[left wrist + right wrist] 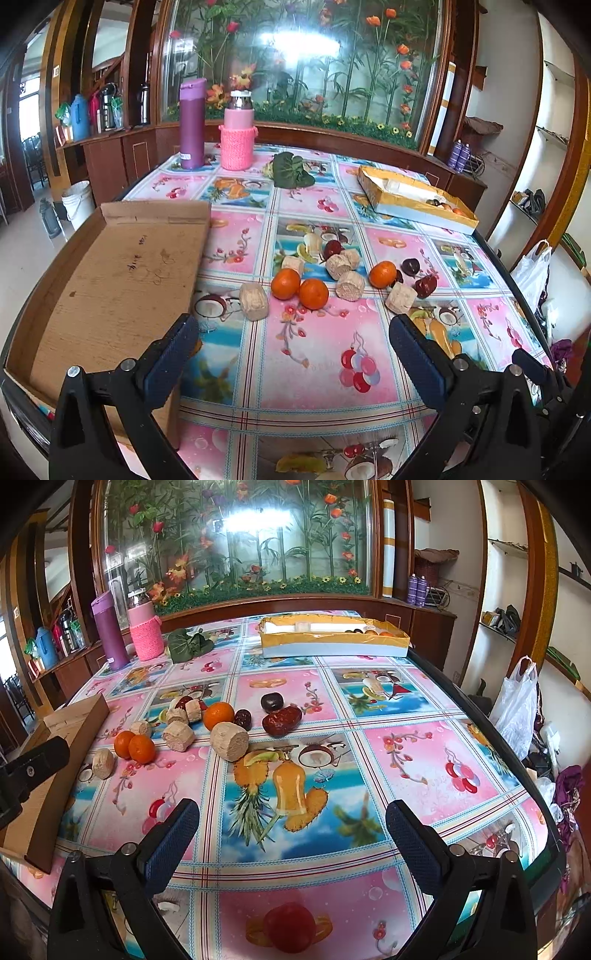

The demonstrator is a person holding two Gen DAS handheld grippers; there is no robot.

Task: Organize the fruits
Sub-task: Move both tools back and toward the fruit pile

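Well ahead of tongs (pixel 293 338): oranges (pixel 298 288)

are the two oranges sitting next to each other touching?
Touching. In the left wrist view the left orange and the right orange press together with no tablecloth showing between them; the right wrist view shows the same pair overlapping.

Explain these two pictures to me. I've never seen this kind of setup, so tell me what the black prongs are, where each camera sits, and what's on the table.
No robot here: a person holds a two-finger grasping tool in each hand, each with a fisheye camera looking along its fingers. One picture is from the left tool, the other from the right tool. Both stand open and hold nothing. On the patterned table lie oranges, dark red fruits and pale cork-like cylinders. A flat cardboard box sits on the left, and a yellow box at the far right already holds some fruit.
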